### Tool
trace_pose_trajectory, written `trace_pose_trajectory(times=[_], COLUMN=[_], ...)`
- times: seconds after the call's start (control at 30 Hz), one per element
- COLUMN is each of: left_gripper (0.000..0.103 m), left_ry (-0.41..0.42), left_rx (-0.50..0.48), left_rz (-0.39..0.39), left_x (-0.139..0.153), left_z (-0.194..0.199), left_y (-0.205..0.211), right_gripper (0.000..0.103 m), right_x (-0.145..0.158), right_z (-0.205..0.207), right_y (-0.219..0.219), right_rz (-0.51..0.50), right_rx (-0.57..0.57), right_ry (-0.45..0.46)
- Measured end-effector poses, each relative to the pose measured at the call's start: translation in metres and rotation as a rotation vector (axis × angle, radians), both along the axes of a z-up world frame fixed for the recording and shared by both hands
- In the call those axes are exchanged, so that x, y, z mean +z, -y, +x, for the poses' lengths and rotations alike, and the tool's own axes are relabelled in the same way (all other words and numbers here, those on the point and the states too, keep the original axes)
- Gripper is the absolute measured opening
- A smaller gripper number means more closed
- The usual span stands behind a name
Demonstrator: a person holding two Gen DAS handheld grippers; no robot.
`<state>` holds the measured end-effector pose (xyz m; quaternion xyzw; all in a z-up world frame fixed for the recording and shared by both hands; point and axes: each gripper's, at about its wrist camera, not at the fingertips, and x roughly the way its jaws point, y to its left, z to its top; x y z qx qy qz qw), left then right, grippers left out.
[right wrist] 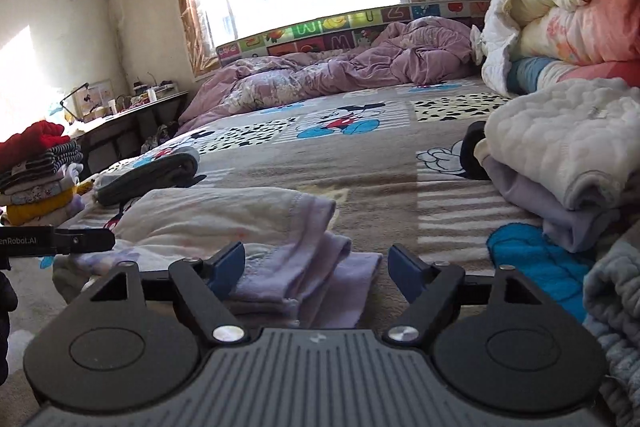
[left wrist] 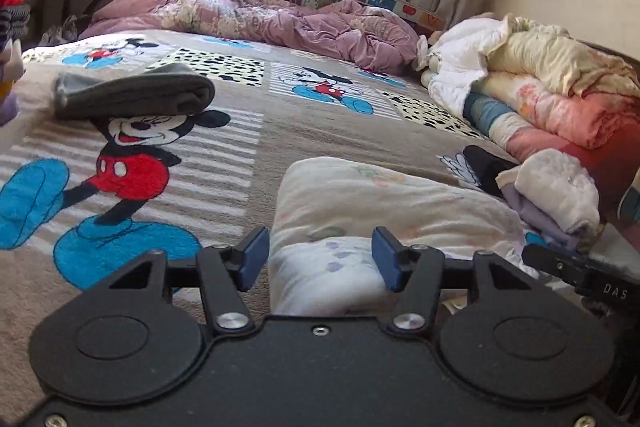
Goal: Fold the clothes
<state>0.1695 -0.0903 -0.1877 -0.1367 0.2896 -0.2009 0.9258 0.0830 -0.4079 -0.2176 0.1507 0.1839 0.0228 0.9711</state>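
A cream garment (left wrist: pixel 380 199) with faint pastel prints lies folded on the Mickey Mouse blanket (left wrist: pixel 224 155). Its near end sits between the blue pads of my left gripper (left wrist: pixel 322 259), which is open, with the pads clear of the cloth. In the right wrist view the same garment (right wrist: pixel 208 211) shows a lavender cuffed edge (right wrist: pixel 320 227) bunched at its near right end. My right gripper (right wrist: pixel 318 269) is open wide over that lavender edge, pads not pressing it. Each gripper shows at the edge of the other's view, the left gripper (right wrist: pixel 80 239) and the right gripper (left wrist: pixel 580 275).
A folded grey garment (left wrist: pixel 132 93) lies to the far left on the bed. A stack of folded clothes (right wrist: pixel 40 171) stands at the left edge. Loose white and lavender clothes (right wrist: pixel 560 155) and rolled bedding (left wrist: pixel 560 99) crowd the right. A purple quilt (left wrist: pixel 260 11) lies under the window.
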Motion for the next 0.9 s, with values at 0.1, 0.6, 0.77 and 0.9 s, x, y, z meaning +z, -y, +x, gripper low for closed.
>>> trace_pose_trajectory(times=[0.1,0.6,0.77,0.9], left_gripper=[0.060,0.059,0.048,0.047], left_ry=[-0.163,-0.392,-0.331,-0.261], left_rx=[0.037,-0.042,-0.054,-0.036], left_rz=[-0.200,-0.532,-0.561,-0.598], left_x=[-0.008,-0.038,-0.026,-0.016], left_z=[0.011,0.021,0.023,0.029], left_y=[-0.031,-0.039,-0.044,-0.061], right_gripper=[0.079,0.059,0.046,0.044], right_x=[-0.006,-0.049,-0.041,-0.019], right_z=[-0.006,0.018,0.028,0.050], right_y=[0.020,0.021,0.018,0.011], right_rz=[0.188,0.644,0.687,0.704], right_rx=[-0.062,-0.046,-0.013,0.029], right_ry=[-0.038,-0.137,-0.087,-0.037])
